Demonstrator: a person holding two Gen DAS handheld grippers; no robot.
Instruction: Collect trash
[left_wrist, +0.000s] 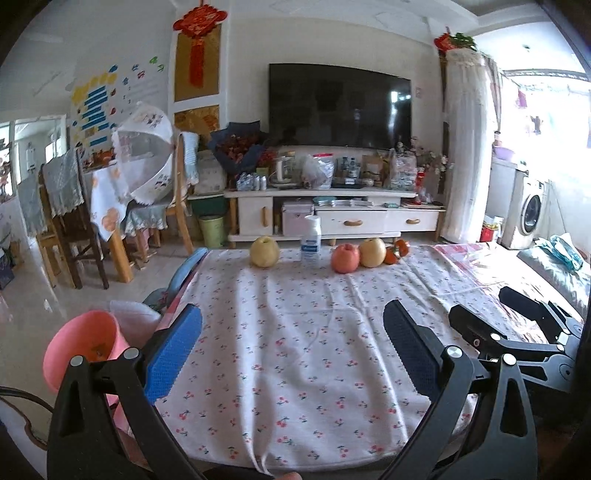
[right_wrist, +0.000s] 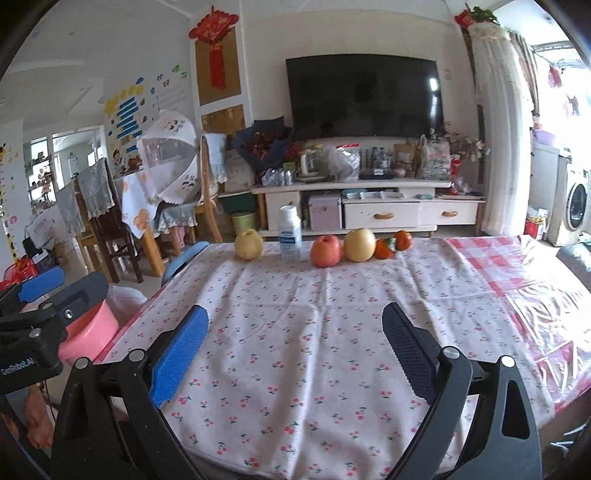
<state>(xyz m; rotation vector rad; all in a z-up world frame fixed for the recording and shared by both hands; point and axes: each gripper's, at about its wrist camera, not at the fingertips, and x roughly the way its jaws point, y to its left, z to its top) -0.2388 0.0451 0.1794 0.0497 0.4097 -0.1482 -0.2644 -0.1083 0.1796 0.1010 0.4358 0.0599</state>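
Observation:
A pink bin (left_wrist: 83, 347) stands on the floor just off the table's left edge, with a white bag (left_wrist: 136, 319) behind it; in the right wrist view the pink bin (right_wrist: 90, 334) is partly hidden by the other gripper. My left gripper (left_wrist: 293, 339) is open over the cherry-print tablecloth (left_wrist: 295, 332) with nothing between its fingers. My right gripper (right_wrist: 295, 341) is open too, over the same cloth (right_wrist: 295, 325). No loose trash shows on the cloth near either gripper.
Along the far table edge stand a yellow pear (left_wrist: 264, 251), a white bottle (left_wrist: 310, 240), a red apple (left_wrist: 345, 258), another pear (left_wrist: 373, 252) and orange fruit (left_wrist: 397, 251). A blue chair (left_wrist: 184, 273) is at the left edge. Dining chairs, a TV cabinet and a washing machine lie beyond.

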